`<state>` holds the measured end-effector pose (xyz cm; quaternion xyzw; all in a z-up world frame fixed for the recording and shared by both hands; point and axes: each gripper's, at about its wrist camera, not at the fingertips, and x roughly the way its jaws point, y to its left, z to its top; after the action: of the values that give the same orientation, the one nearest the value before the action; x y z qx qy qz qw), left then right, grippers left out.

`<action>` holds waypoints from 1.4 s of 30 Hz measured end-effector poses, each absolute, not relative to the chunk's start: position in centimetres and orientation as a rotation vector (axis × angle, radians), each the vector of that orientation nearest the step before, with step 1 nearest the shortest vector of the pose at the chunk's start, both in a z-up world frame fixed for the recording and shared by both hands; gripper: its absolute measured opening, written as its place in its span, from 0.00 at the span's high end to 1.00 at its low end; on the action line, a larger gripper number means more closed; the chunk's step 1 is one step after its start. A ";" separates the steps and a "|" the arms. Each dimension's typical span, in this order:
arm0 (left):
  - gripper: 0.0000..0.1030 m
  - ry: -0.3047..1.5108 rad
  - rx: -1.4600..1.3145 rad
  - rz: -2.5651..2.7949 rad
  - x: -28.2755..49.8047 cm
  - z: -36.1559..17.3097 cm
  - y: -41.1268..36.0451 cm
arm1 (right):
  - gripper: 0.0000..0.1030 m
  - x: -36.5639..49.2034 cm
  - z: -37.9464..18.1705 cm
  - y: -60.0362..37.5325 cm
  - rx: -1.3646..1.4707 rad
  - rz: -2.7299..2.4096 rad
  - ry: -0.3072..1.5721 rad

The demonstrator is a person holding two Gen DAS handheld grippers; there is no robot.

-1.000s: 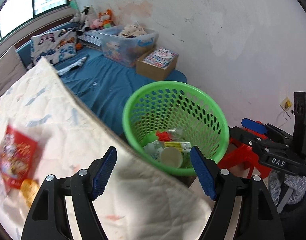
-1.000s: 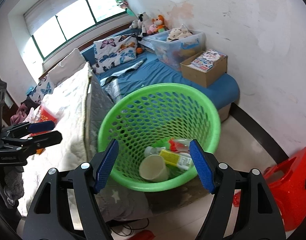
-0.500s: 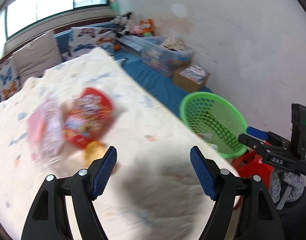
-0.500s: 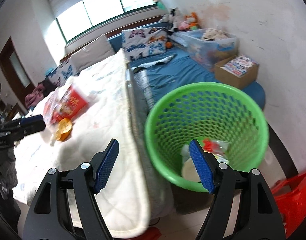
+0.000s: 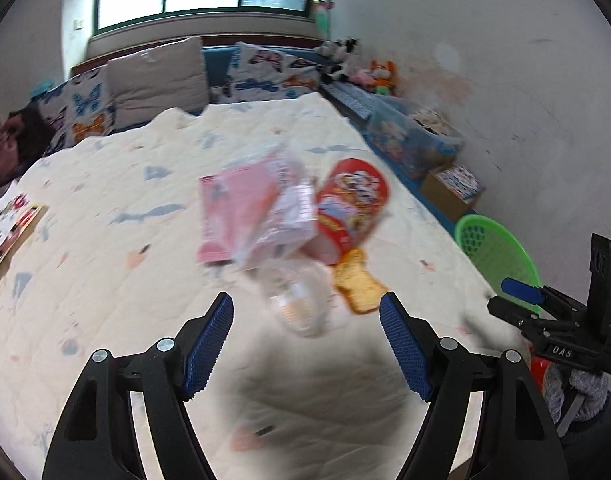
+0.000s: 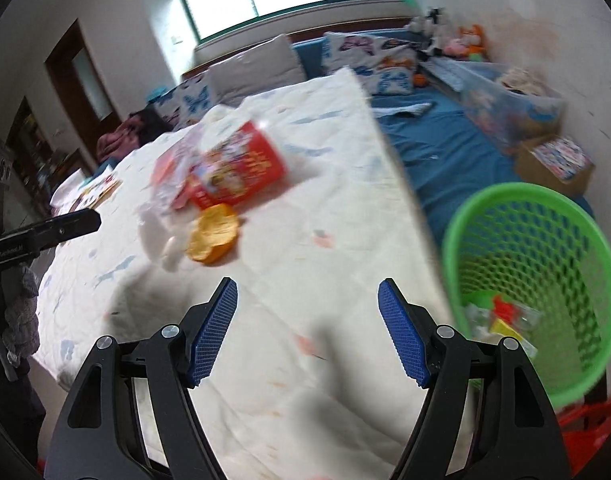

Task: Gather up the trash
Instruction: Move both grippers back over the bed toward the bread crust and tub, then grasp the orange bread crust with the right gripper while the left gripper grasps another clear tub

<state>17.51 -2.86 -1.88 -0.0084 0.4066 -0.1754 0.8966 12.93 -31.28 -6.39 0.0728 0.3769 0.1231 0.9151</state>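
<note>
A pile of trash lies on the cream quilt [image 5: 105, 272]: a red snack bag [image 5: 351, 200] [image 6: 241, 170], a pink packet in clear wrap [image 5: 241, 210], a clear plastic cup [image 5: 297, 296] and an orange wrapper [image 5: 359, 282] [image 6: 213, 236]. My left gripper [image 5: 305, 338] hangs open just short of the cup, nothing between its fingers. My right gripper [image 6: 307, 326] is open over the bed's near corner, also with nothing in it. The green basket [image 6: 533, 272] [image 5: 495, 248] stands on the floor at the right and holds several pieces of trash.
Pillows [image 5: 157, 76] line the headboard under the window. A blue mattress [image 6: 437, 152] beside the bed carries a clear storage box [image 6: 505, 112] and a cardboard box [image 6: 557, 160]. A printed sheet [image 5: 9, 220] lies at the bed's left edge. A red stool [image 6: 593, 436] sits by the basket.
Both grippers swung left, away from the basket and over the bed. The trash pile came into the middle of the left view; the basket slid to the right edge. Both stayed open.
</note>
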 end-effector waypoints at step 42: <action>0.29 0.911 -0.087 -0.394 18.3 -5.5 0.0 | 0.58 21.2 -10.3 -21.1 0.043 0.368 0.887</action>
<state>18.28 0.00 -5.54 -0.0417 0.4369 -0.1889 0.8785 21.18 -21.12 -10.29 0.0206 0.4264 0.1771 0.8868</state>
